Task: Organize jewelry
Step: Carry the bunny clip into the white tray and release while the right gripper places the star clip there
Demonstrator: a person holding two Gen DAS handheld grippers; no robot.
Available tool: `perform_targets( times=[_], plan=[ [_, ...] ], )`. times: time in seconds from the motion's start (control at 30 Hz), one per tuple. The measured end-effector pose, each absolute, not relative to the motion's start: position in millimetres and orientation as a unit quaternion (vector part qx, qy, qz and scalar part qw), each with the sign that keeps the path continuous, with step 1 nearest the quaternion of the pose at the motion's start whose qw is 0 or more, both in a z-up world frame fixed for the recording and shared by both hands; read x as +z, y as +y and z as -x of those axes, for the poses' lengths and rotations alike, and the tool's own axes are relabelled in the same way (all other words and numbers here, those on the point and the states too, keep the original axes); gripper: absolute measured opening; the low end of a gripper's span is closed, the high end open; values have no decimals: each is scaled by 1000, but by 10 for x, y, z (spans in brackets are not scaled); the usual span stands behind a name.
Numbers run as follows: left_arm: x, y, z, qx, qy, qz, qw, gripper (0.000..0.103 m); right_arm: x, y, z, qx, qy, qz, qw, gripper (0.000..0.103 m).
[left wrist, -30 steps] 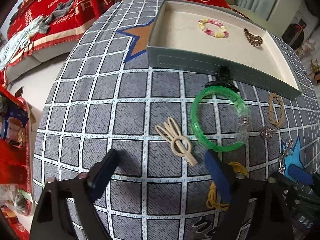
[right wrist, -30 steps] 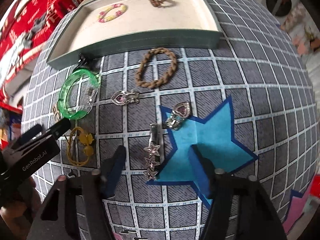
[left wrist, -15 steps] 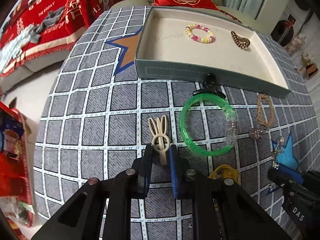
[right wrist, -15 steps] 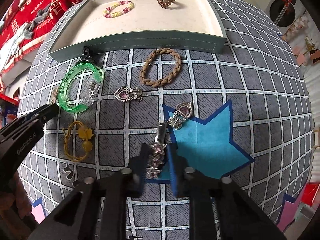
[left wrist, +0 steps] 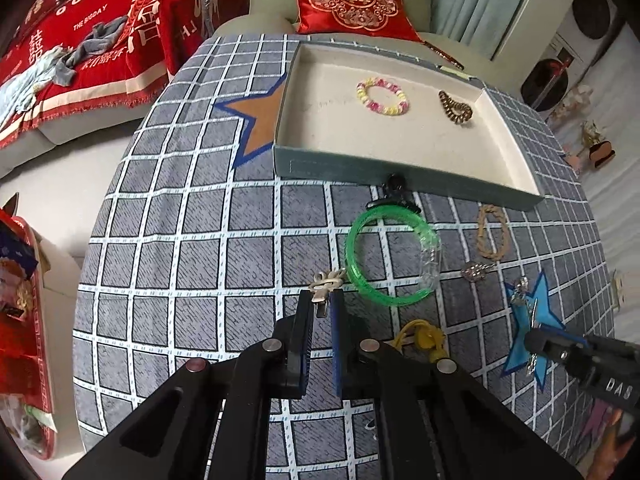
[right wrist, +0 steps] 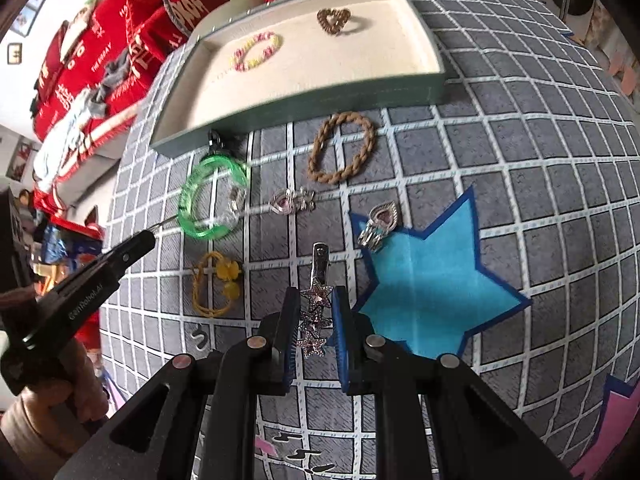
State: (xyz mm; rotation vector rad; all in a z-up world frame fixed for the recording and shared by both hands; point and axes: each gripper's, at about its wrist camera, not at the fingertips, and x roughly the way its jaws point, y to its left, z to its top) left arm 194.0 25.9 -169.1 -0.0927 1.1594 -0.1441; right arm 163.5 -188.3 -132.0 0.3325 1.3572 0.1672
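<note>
My left gripper (left wrist: 322, 300) is shut on a cream rabbit-ear hair clip (left wrist: 328, 283) and holds it above the checked cloth. My right gripper (right wrist: 315, 300) is shut on a silver star hair clip (right wrist: 316, 300), lifted off the cloth. The open grey-green tray (left wrist: 352, 166) lies beyond, holding a beaded bracelet (left wrist: 383, 96) and a brown chain piece (left wrist: 456, 108). The tray also shows in the right wrist view (right wrist: 304, 98). A green bangle (left wrist: 390, 254) lies in front of the tray.
On the cloth lie a braided brown bracelet (right wrist: 343, 148), two heart-stone clips (right wrist: 288, 203) (right wrist: 380, 222), a yellow hair tie (right wrist: 216, 280) and a black clip (left wrist: 394, 192) by the tray wall. A blue star patch (right wrist: 424, 280) lies right. Red cushions sit behind.
Both grippers went from open to shut, on their clips, and have lifted them off the cloth. The rabbit clip now stands on end in the left jaws.
</note>
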Motion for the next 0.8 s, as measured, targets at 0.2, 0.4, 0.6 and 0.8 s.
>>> perform_targets(
  times=[0.2,0.4,0.6,0.8],
  plan=[
    [-1675,275,-1965,-68,546,42,834,22,-1247,-2002,-1697,73,614,-164,769,18],
    [-1590,282,-1983,-64,540,50,838,22,-1165,-1967,-1791,79,609,-167,772,18],
    [-1386,252,-2086,-71,519,48,851,22,-1020,-2010,-1960,86,594,-170,782,18],
    [-1229,186,-2300,-77,498,49,862,22,-911,-2102,-2227,91,581,-165,792,18]
  ],
)
